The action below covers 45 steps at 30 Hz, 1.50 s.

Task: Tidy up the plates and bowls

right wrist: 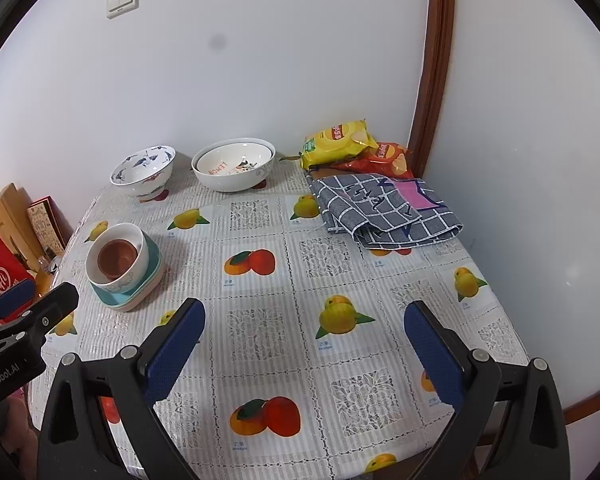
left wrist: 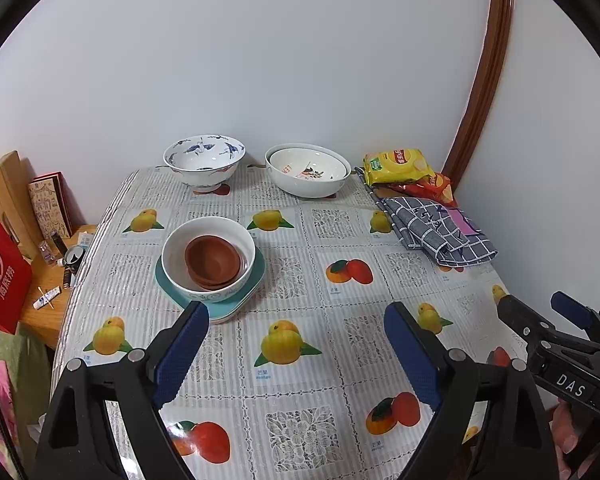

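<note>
Dishes gathered on a fruit-patterned bench (left wrist: pixel 300 240), both tongs held empty above it.

With the teal plate (left wrist: pixel 256 280) taken as landmark: the bench is spread beneath it; a folded checked cloth (left wrist: pixel 440 228) is seen far to its right, with snack bags (left wrist: pixel 396 166) behind that by the wall. A white bowl pair (left wrist: pixel 307 172), one nested in the other, is placed behind the plate to the right, and a blue crane-painted bowl (left wrist: pixel 204 160) directly behind it. A white bowl (left wrist: pixel 176 256) is stacked on the plate, and brown saucers (left wrist: pixel 212 262) are nested inside that. The left tongs (left wrist: pixel 296 352) and right tongs (right wrist: pixel 304 344) are held in front of the plate, jaws spread wide apart, nothing between them.
</note>
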Tool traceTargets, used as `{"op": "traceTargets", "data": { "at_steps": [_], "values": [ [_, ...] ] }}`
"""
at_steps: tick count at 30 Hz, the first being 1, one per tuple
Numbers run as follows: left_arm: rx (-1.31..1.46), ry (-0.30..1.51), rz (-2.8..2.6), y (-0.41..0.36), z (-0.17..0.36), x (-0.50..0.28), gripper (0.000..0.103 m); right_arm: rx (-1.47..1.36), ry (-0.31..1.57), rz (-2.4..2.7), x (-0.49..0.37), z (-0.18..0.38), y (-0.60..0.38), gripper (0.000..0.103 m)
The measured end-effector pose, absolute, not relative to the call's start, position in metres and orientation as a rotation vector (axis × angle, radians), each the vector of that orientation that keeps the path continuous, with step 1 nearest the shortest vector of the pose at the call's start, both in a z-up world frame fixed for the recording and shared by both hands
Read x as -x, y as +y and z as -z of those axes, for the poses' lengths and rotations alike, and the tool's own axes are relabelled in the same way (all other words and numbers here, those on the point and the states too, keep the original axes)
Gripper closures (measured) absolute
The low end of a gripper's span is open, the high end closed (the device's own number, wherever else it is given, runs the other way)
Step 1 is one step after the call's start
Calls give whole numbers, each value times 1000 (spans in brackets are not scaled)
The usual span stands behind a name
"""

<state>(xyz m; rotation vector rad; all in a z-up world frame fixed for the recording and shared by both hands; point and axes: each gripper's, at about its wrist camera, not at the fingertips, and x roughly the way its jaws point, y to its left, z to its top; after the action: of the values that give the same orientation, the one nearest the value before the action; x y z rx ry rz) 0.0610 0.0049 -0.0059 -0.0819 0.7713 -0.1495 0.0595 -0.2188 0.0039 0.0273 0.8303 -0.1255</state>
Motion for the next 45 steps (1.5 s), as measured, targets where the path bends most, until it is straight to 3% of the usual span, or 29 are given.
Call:
{"op": "traceTargets", "data": {
  "at_steps": [45],
  "values": [
    [94,785,153,9,7,-65,14,-62,825,138,-58,-7,-214,4]
  ]
}}
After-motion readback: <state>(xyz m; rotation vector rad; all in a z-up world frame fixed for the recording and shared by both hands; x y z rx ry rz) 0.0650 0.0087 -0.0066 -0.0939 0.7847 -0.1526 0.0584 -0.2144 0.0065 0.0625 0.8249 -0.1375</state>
